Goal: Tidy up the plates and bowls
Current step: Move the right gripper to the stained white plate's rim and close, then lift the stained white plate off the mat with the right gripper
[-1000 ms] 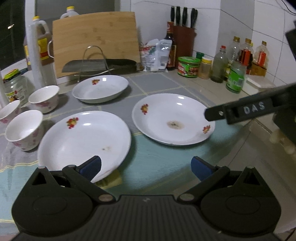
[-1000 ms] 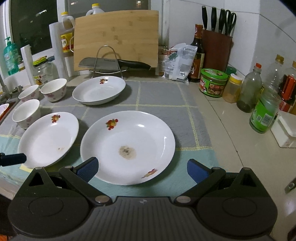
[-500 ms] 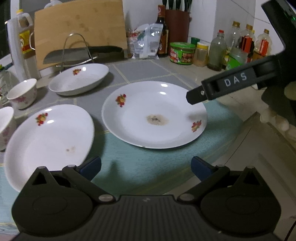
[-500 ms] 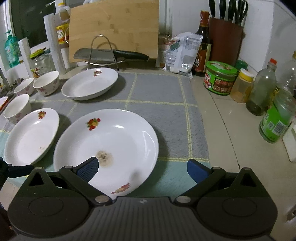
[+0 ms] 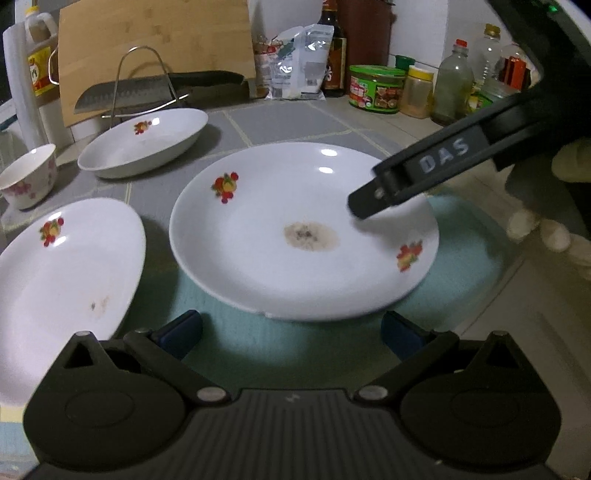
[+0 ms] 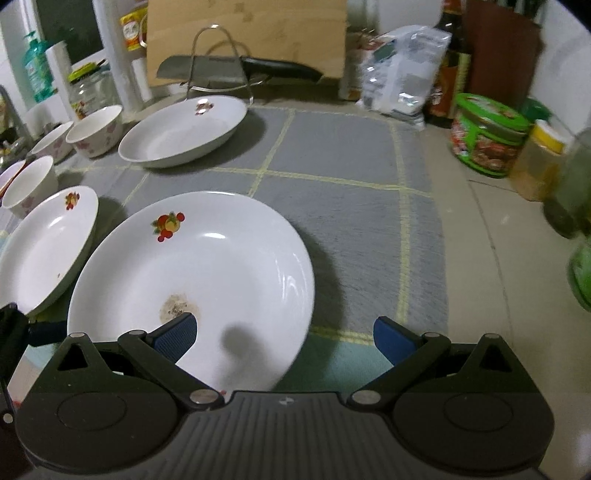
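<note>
A white plate with fruit prints and a brown stain (image 5: pixel 295 236) (image 6: pixel 207 280) lies on the mat in front of both grippers. My left gripper (image 5: pixel 291 332) is open just short of its near rim. My right gripper (image 6: pixel 284 338) is open, its left finger over the plate's right edge; one of its fingers (image 5: pixel 424 173) reaches over the plate in the left wrist view. A second plate (image 5: pixel 62 273) (image 6: pixel 44 251) lies to the left. A deeper oval dish (image 5: pixel 144 142) (image 6: pixel 184 129) sits behind. Small floral bowls (image 5: pixel 27 175) (image 6: pixel 94 129) stand far left.
A cleaver on a wire rack (image 5: pixel 147 92) and a wooden cutting board (image 6: pixel 243 33) stand at the back. Jars and bottles (image 5: pixel 376 88) (image 6: pixel 487 133) line the right side. A grey and teal mat (image 6: pixel 340 177) covers the counter, whose front edge is near.
Both grippers have moved in toward the stained plate. The right gripper's finger now reaches over the plate's right rim. Both stay open.
</note>
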A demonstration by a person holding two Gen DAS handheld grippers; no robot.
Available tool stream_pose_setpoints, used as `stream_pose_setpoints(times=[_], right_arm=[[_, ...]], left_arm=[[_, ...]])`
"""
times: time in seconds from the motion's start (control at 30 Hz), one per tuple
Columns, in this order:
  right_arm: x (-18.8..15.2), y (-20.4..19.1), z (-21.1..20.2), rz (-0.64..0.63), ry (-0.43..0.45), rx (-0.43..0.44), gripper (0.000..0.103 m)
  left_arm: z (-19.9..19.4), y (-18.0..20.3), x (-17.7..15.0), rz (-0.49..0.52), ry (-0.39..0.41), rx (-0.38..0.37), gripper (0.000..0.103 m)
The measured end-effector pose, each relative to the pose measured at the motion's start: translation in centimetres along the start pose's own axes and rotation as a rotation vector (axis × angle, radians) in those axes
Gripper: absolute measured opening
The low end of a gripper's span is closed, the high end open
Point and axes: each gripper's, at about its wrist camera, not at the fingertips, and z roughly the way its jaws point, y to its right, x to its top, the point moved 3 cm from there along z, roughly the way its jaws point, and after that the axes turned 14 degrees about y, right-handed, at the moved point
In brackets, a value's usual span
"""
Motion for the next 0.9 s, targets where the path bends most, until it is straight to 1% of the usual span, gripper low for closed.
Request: stream_pose_setpoints(times=[0.13,0.27,0.37,0.47,0.6,0.73,0.83,0.9], right_arm=[[0.3,-0.1,1.6,-0.032,-0.029,0.053,0.103],[0.6,-0.3,2.9,-0.077,-0.055,0.096,0.103],[1.1,-0.6,3.6,-0.131,-0.066,0.120,0.103],[1.5,-0.6,4.0,-0.167,-0.082,0.159,0.103],[1.5,-0.2,4.0,-0.203,-0.067,0.203,0.103],[1.5,0.1,3.9,-0.230,-0.065,0.238,0.103],[1.7,0.2,4.0,-0.259,-0.068,0.273,0.103],[2.0,0.4,4.2,-0.262,-0.072,0.328,0.103]], left_arm=[[0.7,0.0,0.4,-0.011,0.016,0.016,0.103],[1.1,0.0,0.7,-0.006,0.010,0.008,0.103],[1.0,0.0,0.5,-0.006,0.026,0.007,0.103],[0.7,0.1,0.1,-0.006,0.059,0.009,0.103],[0.4,0.1,-0.4,-0.004,0.104,0.008,0.103],[0.5,0.2,-0.1,-0.005,0.087,0.013,0.103],[0.5,0.2,-0.2,-0.001,0.096,0.008,0.103],[0.5,0.2,-0.2,0.004,0.097,0.002,0.103]])
